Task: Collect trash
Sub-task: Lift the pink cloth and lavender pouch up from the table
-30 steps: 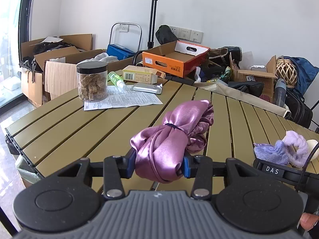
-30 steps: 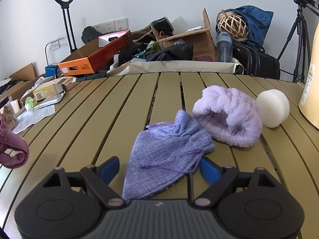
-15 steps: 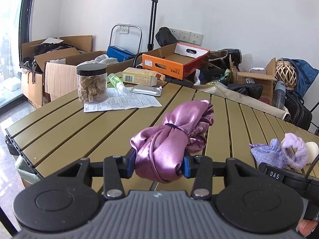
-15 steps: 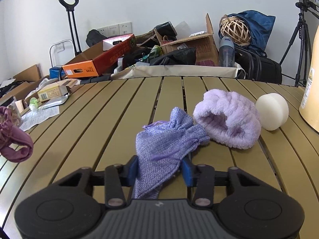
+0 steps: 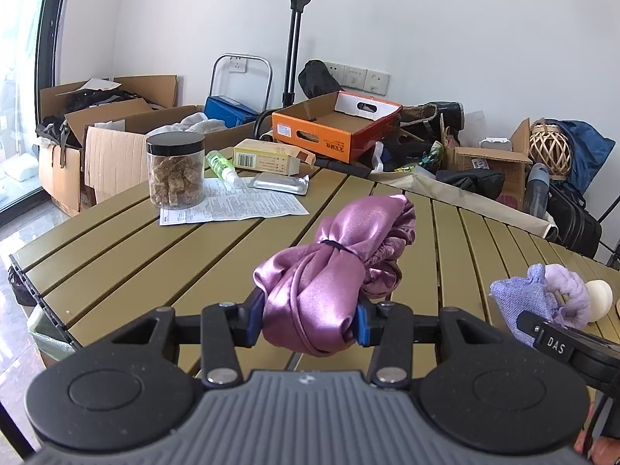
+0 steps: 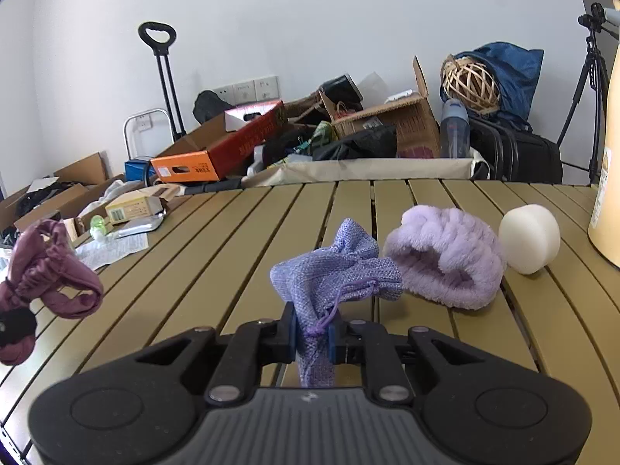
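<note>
Showing slatted olive table (image 6: 232, 255) | cardboard boxes (image 5: 116, 147) behind | white wall (image 5: 426, 19)

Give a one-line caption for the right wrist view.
Right gripper shut on a lilac drawstring pouch, lifting it beside a fluffy purple headband.

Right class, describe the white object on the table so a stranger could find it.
Start at the slatted olive table. Beside the fluffy lilac headband on the right sits the white sponge puff: smooth, round and plain, unlike the fuzzy fabric next to it.
</note>
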Available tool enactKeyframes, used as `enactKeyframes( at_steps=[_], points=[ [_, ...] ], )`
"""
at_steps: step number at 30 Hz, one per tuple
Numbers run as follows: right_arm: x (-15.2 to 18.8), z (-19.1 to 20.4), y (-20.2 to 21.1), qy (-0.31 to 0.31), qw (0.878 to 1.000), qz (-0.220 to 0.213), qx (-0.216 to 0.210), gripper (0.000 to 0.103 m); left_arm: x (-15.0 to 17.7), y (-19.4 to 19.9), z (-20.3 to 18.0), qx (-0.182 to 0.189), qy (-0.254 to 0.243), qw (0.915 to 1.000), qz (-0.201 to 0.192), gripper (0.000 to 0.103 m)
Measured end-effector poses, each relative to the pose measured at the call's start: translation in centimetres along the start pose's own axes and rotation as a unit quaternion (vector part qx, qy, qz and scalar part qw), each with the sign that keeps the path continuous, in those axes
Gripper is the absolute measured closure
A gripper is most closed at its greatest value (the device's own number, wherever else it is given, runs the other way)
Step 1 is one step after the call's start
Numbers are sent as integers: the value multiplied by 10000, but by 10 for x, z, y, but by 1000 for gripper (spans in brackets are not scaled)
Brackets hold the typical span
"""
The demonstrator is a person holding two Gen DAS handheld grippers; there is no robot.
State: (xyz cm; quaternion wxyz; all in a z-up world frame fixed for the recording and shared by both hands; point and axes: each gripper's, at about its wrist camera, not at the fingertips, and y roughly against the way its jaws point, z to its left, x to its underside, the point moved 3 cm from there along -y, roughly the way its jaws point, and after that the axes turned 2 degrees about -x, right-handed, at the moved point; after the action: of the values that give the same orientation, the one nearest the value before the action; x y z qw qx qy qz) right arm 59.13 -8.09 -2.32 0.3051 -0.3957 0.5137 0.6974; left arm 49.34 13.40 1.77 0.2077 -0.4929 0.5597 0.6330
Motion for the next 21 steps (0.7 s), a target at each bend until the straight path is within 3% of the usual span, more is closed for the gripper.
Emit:
enactKeyframes(
  at_steps=[21],
  points=[
    [18,4,112,348,9959,-797,-230,92,14,58,-26,449,-206,9976,-483,59]
  ],
)
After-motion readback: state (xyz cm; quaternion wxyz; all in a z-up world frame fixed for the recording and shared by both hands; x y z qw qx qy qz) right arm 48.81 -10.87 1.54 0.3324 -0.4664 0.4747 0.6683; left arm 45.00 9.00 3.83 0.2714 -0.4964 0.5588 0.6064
